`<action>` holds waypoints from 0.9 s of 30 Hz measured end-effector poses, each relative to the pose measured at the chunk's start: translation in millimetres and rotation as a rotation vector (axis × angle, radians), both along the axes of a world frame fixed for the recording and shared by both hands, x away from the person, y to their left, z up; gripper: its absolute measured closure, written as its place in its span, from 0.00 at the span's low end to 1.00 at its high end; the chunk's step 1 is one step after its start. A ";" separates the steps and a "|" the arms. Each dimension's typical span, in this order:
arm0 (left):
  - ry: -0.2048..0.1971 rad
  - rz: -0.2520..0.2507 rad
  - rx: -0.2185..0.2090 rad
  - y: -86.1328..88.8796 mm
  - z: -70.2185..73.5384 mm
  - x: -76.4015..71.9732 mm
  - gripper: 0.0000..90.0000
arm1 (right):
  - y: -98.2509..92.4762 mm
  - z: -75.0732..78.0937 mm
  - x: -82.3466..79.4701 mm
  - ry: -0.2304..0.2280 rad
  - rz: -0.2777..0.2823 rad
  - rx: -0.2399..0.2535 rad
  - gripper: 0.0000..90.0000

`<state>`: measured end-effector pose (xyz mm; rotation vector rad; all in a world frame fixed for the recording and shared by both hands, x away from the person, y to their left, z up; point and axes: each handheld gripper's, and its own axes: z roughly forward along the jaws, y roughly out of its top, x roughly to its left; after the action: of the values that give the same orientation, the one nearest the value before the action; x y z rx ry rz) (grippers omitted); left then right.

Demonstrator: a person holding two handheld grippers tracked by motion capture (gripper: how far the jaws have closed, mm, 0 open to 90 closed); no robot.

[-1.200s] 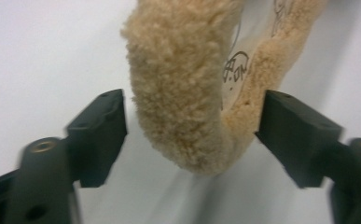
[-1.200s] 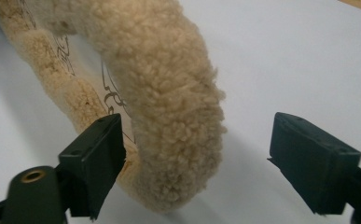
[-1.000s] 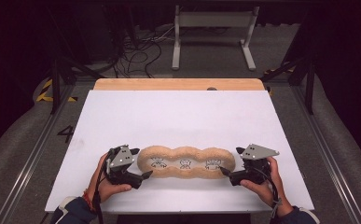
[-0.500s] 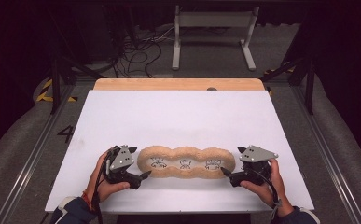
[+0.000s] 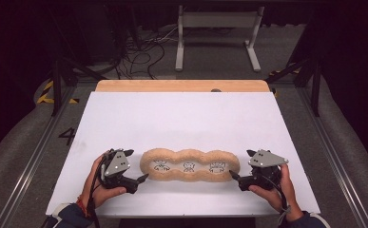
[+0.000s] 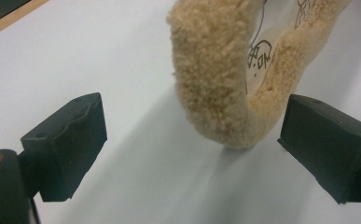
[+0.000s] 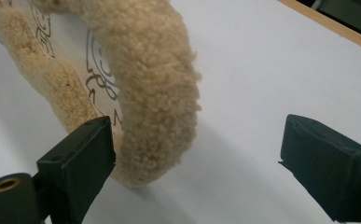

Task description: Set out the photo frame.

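Lying flat near the front edge of the white table (image 5: 181,118), long way across, the tan fleece pad (image 5: 189,166), three lobes joined in a row, a black line drawing on each pale centre. Flanking it, both grippers, one at each end. Left gripper (image 5: 142,178) low at the pad's left tip, jaws spread wide; seen along its own jaws (image 6: 192,154), the fuzzy rounded end sits between them, nearer the right-hand jaw, touching neither. Right gripper (image 5: 232,177) mirroring that at the right tip, jaws likewise parted; along its own jaws (image 7: 194,163), the pad's end between them again, close up against the left-hand jaw, well apart from the other. Contact there too close to call. Nothing pinched on either side. Hands wrapped round both grips, forearms coming in from the bottom. Behind the white top, a wooden strip (image 5: 181,86) along the far edge, then dark floor with cables (image 5: 143,47) and a pale metal stand (image 5: 218,35).
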<state>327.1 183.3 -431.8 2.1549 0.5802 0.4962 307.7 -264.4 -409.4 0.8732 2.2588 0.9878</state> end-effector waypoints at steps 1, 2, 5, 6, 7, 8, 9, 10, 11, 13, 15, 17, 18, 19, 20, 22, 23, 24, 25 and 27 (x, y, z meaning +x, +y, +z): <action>0.000 0.005 0.001 2.5 -0.4 -0.5 0.08 | -2.1 0.3 -1.0 -0.001 -0.006 0.003 0.11; -0.001 0.009 0.000 4.2 -0.8 -0.7 0.08 | -4.6 0.5 -1.9 -0.002 -0.010 0.004 0.11; -0.003 0.016 -0.002 7.8 -1.5 -1.6 0.08 | -8.9 0.1 -3.3 -0.003 -0.017 0.009 0.11; -0.005 0.015 -0.007 11.1 -2.6 -2.5 0.08 | -12.9 -0.9 -4.4 -0.003 -0.023 0.005 0.11; -0.005 0.019 -0.002 12.8 -2.9 -2.9 0.08 | -14.8 -1.6 -4.9 0.000 -0.026 0.007 0.11; -0.005 0.020 -0.006 14.1 -3.5 -2.9 0.08 | -16.7 -2.4 -5.5 0.002 -0.028 0.004 0.11; -0.005 0.020 -0.006 14.1 -3.5 -2.9 0.08 | -16.7 -2.4 -5.5 0.002 -0.028 0.004 0.11; -0.003 0.024 -0.004 16.5 -4.3 -3.0 0.08 | -18.0 -3.0 -6.1 0.002 -0.033 0.002 0.11; -0.002 0.032 -0.002 17.8 -4.9 -3.2 0.08 | -21.1 -4.0 -6.8 0.002 -0.038 -0.003 0.11; 0.004 0.035 -0.008 20.9 -5.8 -3.6 0.08 | -25.2 -5.1 -7.7 0.003 -0.049 -0.006 0.11; 0.005 0.037 -0.010 23.6 -6.7 -3.7 0.08 | -30.1 -6.6 -8.2 0.005 -0.058 -0.007 0.11; 0.005 0.037 -0.010 25.7 -7.6 -3.4 0.08 | -34.1 -8.2 -8.5 0.007 -0.070 -0.006 0.11; 0.004 0.039 -0.007 26.9 -8.1 -3.2 0.08 | -36.1 -9.0 -8.4 0.005 -0.072 -0.009 0.11; 0.005 0.040 -0.010 28.4 -8.8 -2.9 0.08 | -38.2 -9.8 -8.5 0.004 -0.076 -0.014 0.11; 0.006 0.043 -0.010 29.7 -9.2 -2.8 0.08 | -40.6 -10.8 -8.2 0.004 -0.084 -0.018 0.11; 0.009 0.042 -0.016 32.1 -10.4 -2.4 0.08 | -44.6 -12.5 -7.6 0.004 -0.097 -0.018 0.11; 0.006 0.042 -0.014 33.8 -10.7 -2.1 0.08 | -46.6 -13.3 -7.3 0.003 -0.101 -0.018 0.11; 0.005 0.043 -0.014 35.2 -11.5 -1.9 0.08 | -48.3 -13.9 -7.0 0.005 -0.107 -0.017 0.11; 0.007 0.047 -0.014 36.8 -12.1 -1.8 0.08 | -50.0 -14.6 -7.0 0.004 -0.113 -0.019 0.11; 0.012 0.056 -0.013 40.1 -13.3 -0.9 0.08 | -53.1 -15.5 -7.1 0.002 -0.120 -0.017 0.11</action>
<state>326.2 223.4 -445.1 2.1356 0.6499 0.5092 300.6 -317.5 -424.9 0.9897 2.1858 0.9126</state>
